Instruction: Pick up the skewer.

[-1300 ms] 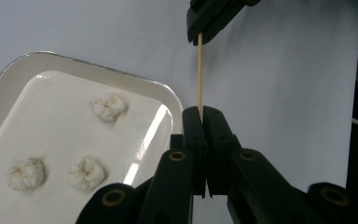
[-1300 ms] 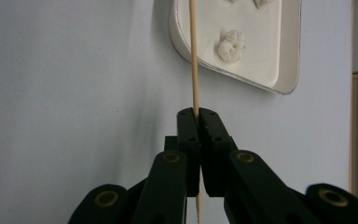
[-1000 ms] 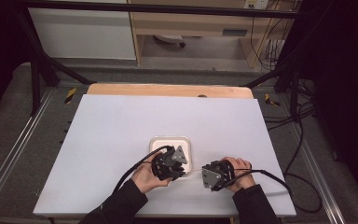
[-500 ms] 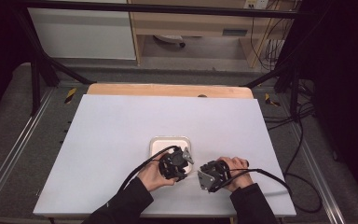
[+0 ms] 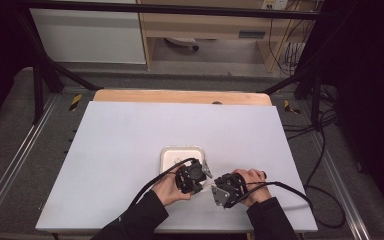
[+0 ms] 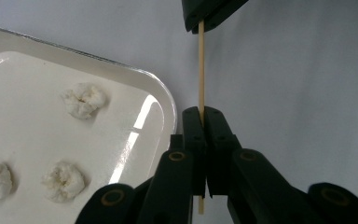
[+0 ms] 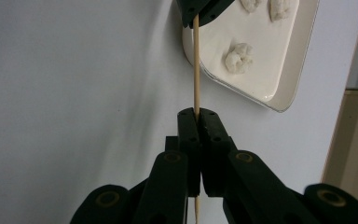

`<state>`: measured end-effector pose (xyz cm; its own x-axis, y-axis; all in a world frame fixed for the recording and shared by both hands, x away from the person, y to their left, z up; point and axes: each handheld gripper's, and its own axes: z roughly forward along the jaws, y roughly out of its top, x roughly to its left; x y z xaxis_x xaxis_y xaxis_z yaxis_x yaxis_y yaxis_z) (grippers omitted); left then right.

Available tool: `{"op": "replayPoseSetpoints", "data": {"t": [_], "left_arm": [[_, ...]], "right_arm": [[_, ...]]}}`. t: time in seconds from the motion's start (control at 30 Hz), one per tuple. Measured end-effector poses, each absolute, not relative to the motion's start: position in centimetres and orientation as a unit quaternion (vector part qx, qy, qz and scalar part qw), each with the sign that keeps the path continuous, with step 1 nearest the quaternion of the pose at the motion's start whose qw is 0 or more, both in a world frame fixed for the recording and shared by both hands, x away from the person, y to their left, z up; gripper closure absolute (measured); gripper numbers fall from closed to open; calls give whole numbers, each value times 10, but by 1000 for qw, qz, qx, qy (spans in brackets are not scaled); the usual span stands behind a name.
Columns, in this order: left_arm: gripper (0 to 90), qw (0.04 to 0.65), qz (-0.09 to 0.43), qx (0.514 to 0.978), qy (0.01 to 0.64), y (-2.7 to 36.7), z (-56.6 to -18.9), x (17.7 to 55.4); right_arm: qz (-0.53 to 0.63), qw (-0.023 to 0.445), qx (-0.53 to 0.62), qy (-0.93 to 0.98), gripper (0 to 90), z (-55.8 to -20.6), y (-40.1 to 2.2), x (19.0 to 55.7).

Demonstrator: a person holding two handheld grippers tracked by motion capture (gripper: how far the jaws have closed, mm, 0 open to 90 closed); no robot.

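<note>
— Both hands have drifted right and a little nearer since a second ago; the left gripper (image 5: pixel 203 172) now sits off the near right corner of the shallow white rounded-square tray (image 5: pixel 169 156) rather than over it, and the right gripper (image 5: pixel 216 189) has closed in beside it.

— What are they carrying?

— One thin pale wooden skewer (image 6: pixel 201 65), shared. Each gripper's jaws are clenched on it, one at either end.

— And its axis?

— It runs straight from one pair of jaws to the other, over the bare white tabletop (image 5: pixel 120 140), just right of the tray's rim.

— Anything to spear?

— Three small white crumpled lumps (image 6: pixel 83 99) lie in the tray, to the left of the skewer and apart from it. The left gripper is nearer them; I'd guess one hand must let go first.
</note>
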<state>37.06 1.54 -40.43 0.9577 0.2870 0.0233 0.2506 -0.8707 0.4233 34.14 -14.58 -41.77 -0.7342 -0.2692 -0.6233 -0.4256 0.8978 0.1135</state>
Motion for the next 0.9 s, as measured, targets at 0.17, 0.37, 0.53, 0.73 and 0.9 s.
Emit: {"op": "replayPoseSetpoints", "data": {"t": [0.17,0.37,0.53,0.73,0.9], "left_arm": [[889,211,49,967,136,16,-403,368],[889,220,56,964,139,22,-402,365],[889,222,61,962,143,35,-399,364],[889,229,72,957,163,57,-397,364],[888,241,77,950,181,77,-399,363]], "right_arm": [[130,310,-185,923,884,-417,-146,341],[170,296,-122,932,695,-413,-150,345],[224,288,-48,930,531,-407,-158,347],[266,270,44,925,405,-405,-170,351],[294,248,116,916,314,-408,-178,355]]}}
